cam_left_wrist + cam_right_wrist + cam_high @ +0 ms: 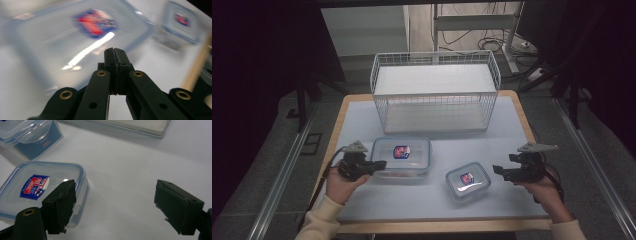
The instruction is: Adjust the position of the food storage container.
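Two clip-lid containers sit on the desk (pixel 507 200) in front of a white wire basket (pixel 435 92): a large container (pixel 402 157) on the left and a small container (pixel 468 180) nearer the right. The left gripper (pixel 381 164) has its fingers pressed fully together on nothing, the tips at the large container's near left edge, over its lid in the left gripper view. The right gripper (pixel 498 170) stands wide open and empty, just beside the small container's right side.

This looks like the approach step, neither container yet held. Next, I judge, the right fingers must straddle the small container's edge and close; the left may steady or push the larger one.

The left gripper view is motion-blurred, so actual contact with the lid cannot be told. The containers' contents are unclear.
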Action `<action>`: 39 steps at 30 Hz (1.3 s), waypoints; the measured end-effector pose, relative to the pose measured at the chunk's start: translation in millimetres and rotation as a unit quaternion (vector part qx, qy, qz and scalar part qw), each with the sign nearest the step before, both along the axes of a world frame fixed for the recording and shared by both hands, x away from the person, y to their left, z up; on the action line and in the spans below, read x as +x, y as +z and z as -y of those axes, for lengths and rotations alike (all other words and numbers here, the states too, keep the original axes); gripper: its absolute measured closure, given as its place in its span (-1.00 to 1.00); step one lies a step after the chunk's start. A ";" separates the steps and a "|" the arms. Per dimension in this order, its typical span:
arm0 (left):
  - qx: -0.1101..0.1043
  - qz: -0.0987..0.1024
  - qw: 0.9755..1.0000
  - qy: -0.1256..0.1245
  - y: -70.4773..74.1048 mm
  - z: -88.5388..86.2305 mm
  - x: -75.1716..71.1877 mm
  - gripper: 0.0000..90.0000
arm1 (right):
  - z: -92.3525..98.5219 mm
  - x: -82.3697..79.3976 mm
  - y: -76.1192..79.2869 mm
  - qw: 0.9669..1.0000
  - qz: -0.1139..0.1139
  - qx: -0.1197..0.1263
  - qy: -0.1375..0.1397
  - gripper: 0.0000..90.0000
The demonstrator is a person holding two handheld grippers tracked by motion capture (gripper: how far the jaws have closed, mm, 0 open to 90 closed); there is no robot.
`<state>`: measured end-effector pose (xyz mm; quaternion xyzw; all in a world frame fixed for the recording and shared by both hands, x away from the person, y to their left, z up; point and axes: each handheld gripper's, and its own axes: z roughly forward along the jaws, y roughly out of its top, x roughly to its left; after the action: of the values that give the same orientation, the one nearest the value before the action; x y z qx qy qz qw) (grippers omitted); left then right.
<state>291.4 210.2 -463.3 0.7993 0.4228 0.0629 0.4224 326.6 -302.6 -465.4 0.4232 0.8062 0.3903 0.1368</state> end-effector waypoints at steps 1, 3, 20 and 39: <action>0.000 0.002 1.000 0.015 0.8 -8.2 2.1 1.00 | -0.3 0.1 -0.3 1.000 0.000 0.000 0.000 -0.61; -0.005 -0.002 0.999 0.036 -0.1 -22.7 6.9 1.00 | -0.3 0.2 -0.6 1.000 -0.001 -0.001 0.000 -0.61; 0.026 -0.074 0.994 0.078 -48.3 -50.9 36.3 1.00 | -0.2 0.5 -2.3 1.000 -0.003 -0.005 -0.002 -0.61; 0.029 -0.076 0.993 0.081 -49.3 -27.0 39.5 1.00 | -0.3 0.2 -1.3 1.000 -0.002 -0.006 -0.002 -0.61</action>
<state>330.8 237.2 -512.7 0.7771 0.5147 0.0485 0.3590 326.7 -302.3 -466.7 0.4251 0.8078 0.3840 0.1388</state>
